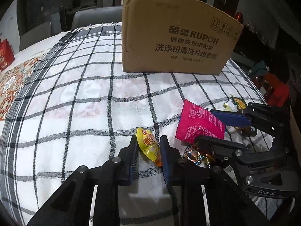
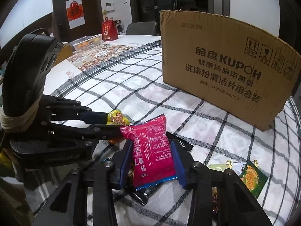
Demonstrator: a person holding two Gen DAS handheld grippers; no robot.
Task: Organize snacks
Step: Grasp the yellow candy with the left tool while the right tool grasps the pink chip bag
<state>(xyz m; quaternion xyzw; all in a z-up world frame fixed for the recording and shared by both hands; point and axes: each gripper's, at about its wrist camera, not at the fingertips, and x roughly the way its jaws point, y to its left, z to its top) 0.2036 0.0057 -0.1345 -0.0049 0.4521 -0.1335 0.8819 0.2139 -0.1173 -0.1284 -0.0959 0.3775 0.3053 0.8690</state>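
My left gripper (image 1: 148,146) is shut on a yellow snack packet (image 1: 148,145), held just above the checked cloth; it also shows in the right wrist view (image 2: 117,120). My right gripper (image 2: 152,150) is shut on a pink snack packet (image 2: 150,150), which also shows in the left wrist view (image 1: 199,124) between the right gripper's fingers (image 1: 231,118). A brown cardboard box (image 1: 175,43) stands upright behind them, its open top hidden from both views; it also shows at the right in the right wrist view (image 2: 225,71).
Loose wrapped candies (image 1: 197,155) and a black packet (image 2: 144,192) lie under the grippers. A green packet (image 2: 252,177) lies at the right. A white basket (image 2: 88,41) and a red gift bag (image 2: 109,31) stand at the far end. The table edge (image 1: 254,82) curves away at the right.
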